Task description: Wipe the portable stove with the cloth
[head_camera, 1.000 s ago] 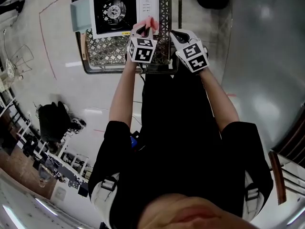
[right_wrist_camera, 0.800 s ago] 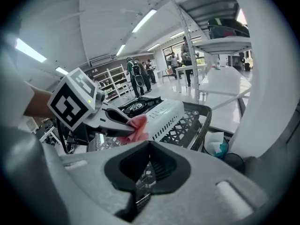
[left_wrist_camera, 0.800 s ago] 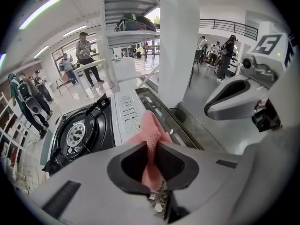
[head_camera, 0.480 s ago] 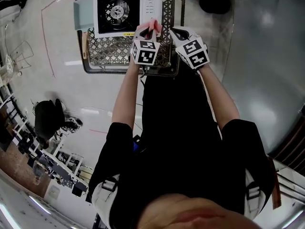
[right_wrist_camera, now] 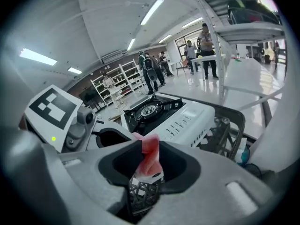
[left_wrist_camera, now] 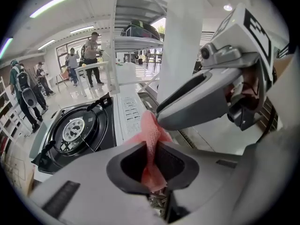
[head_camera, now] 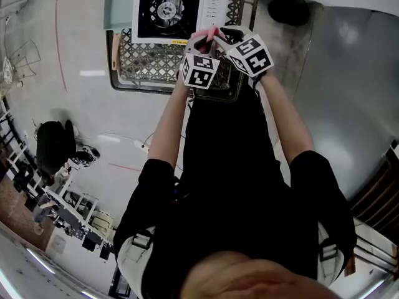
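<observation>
The white portable stove [head_camera: 168,11] with its black burner rests on a metal lattice rack [head_camera: 149,64]. In front of its control side hangs a pink cloth [head_camera: 211,35], with my left gripper [head_camera: 206,40] shut on it. In the left gripper view the cloth [left_wrist_camera: 151,130] stands up out of the pinched jaws [left_wrist_camera: 152,146]. My right gripper [head_camera: 222,36] has come right beside the left one; its jaws have just been opening and now straddle the cloth's tip [right_wrist_camera: 150,146] without clamping it. A finger [left_wrist_camera: 197,102] of the right gripper touches the top of the cloth.
A pale blue tray [head_camera: 118,11] sits left of the stove on the rack. A dark round object [head_camera: 287,8] stands on the floor at upper right. A black bag [head_camera: 53,145] lies far left. People [left_wrist_camera: 91,55] stand in the background.
The right gripper has swung left, closing the gap to the left gripper and the cloth. The left gripper still holds the cloth in the same place.
</observation>
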